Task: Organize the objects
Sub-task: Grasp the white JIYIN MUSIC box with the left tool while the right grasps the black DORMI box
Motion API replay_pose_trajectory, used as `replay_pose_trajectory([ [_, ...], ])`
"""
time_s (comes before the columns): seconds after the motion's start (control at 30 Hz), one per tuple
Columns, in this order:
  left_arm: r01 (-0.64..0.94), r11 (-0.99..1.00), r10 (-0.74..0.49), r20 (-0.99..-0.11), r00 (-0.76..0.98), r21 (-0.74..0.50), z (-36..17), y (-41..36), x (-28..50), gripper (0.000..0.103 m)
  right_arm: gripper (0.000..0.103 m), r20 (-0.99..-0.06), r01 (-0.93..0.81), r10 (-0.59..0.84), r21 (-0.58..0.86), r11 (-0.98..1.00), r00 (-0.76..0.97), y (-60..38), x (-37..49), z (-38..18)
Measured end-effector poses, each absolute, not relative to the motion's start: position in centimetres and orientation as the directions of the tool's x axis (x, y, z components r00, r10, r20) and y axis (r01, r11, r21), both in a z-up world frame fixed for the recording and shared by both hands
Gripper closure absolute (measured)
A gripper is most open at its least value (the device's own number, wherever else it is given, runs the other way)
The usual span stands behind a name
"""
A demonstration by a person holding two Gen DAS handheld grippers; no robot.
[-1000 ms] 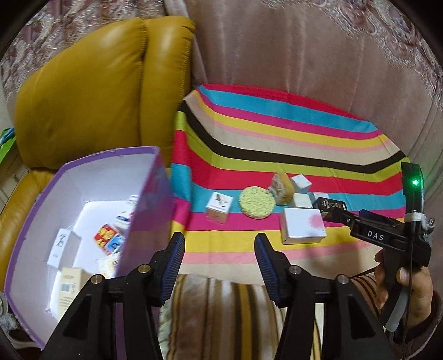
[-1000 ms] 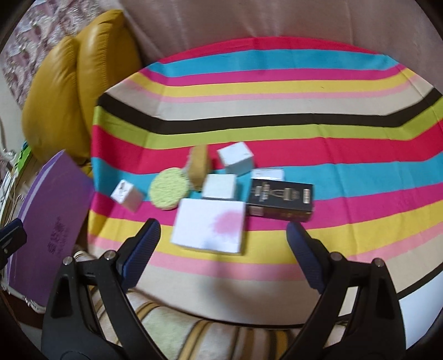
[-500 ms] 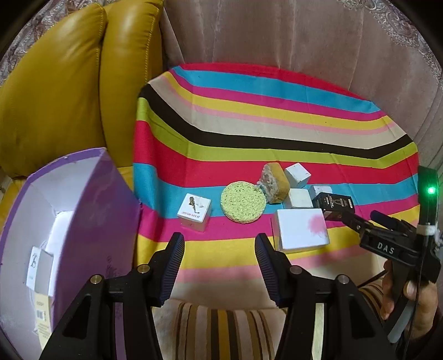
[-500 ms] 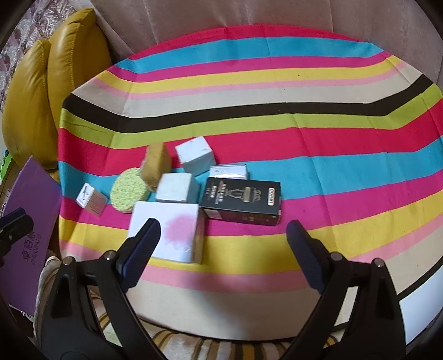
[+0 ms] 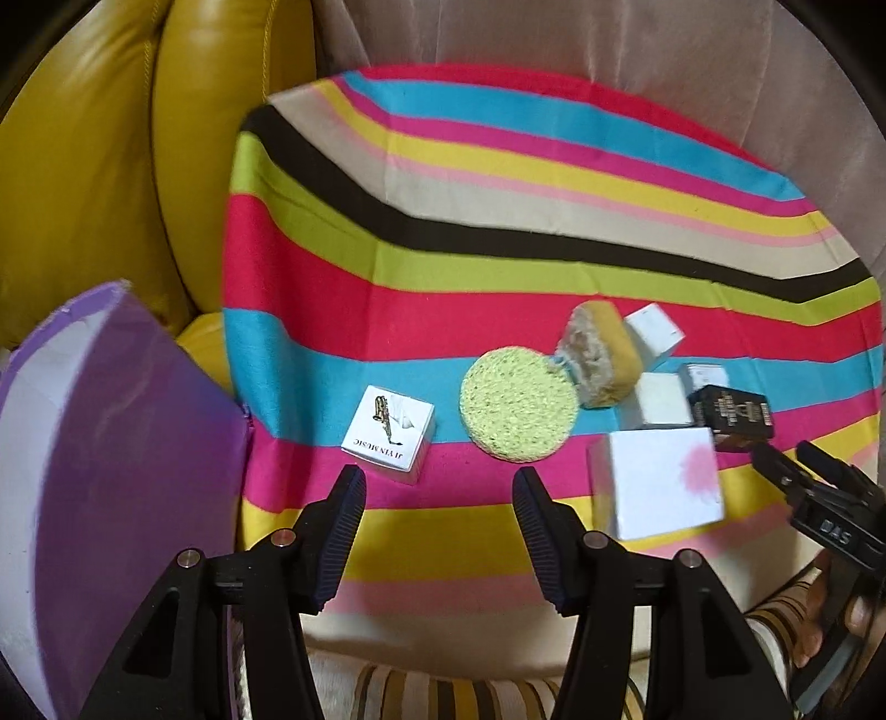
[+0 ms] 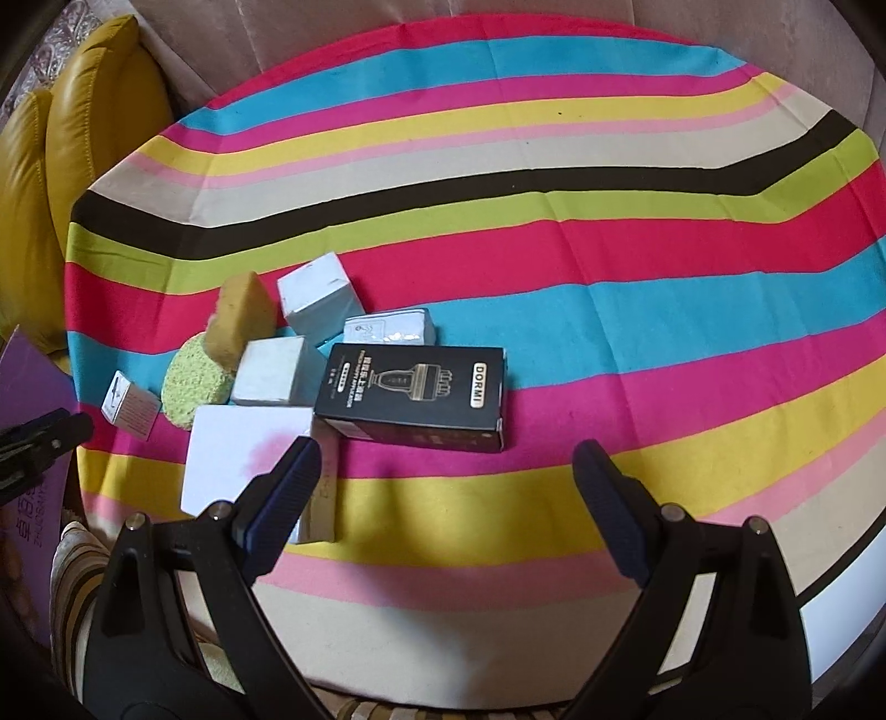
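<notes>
On the striped cloth (image 5: 498, 266) lie a small white music box (image 5: 389, 431), a round green sponge (image 5: 518, 404), a yellow sponge (image 5: 601, 354), several small white boxes (image 5: 662, 400), a larger white box with a pink blot (image 5: 656, 487) and a black DORMI box (image 6: 415, 394). My left gripper (image 5: 437, 498) is open, just short of the music box and green sponge. My right gripper (image 6: 446, 476) is open, hovering just in front of the black box, its left finger over the white box with the pink blot (image 6: 243, 459). Nothing is held.
A purple storage box (image 5: 111, 454) stands at the left edge of the cloth. A yellow leather cushion (image 5: 111, 166) rises behind it. A beige curtain (image 5: 609, 50) hangs behind the table. A hand (image 5: 825, 626) holds the right gripper's handle at lower right.
Both grippers moved forward toward the objects. The left view swung right, away from the purple box's inside, which no longer shows. Objects did not move.
</notes>
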State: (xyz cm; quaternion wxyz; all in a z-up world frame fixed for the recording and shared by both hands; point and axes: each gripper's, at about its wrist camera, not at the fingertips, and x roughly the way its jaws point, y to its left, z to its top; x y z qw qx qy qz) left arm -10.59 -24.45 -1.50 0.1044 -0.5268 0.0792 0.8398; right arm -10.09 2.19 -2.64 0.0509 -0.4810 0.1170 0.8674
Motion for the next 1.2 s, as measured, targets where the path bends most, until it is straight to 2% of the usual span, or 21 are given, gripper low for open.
replay_pose_trajectory([
  [0.43, -0.232, -0.968, 0.012, -0.912, -0.410, 0.092, -4.8, -24.3, -14.4, 0.044, 0.009, -0.844, -0.186, -0.015, 0.135, -0.973, -0.536, 0.6, -12.1, -3.1],
  [0.73, -0.242, -0.966, 0.025, -0.898, -0.439, 0.091, -4.7, -24.4, -14.1, 0.043, 0.009, -0.861, -0.213, 0.009, 0.116, -0.970, -0.508, 0.3, -13.5, -3.7],
  [0.87, -0.203, -0.979, 0.069, -0.900, -0.431, 0.022, -4.4, -25.8, -14.0, 0.043, 0.009, -0.859, -0.207, 0.013, 0.108, -0.972, -0.513, 0.1, -13.8, -3.7],
  [1.2, -0.207, -0.978, 0.067, -0.917, -0.393, 0.017, -5.9, -25.2, -15.1, 0.043, 0.009, -0.862, -0.225, 0.004, 0.128, -0.966, -0.507, 0.4, -14.7, -4.5],
])
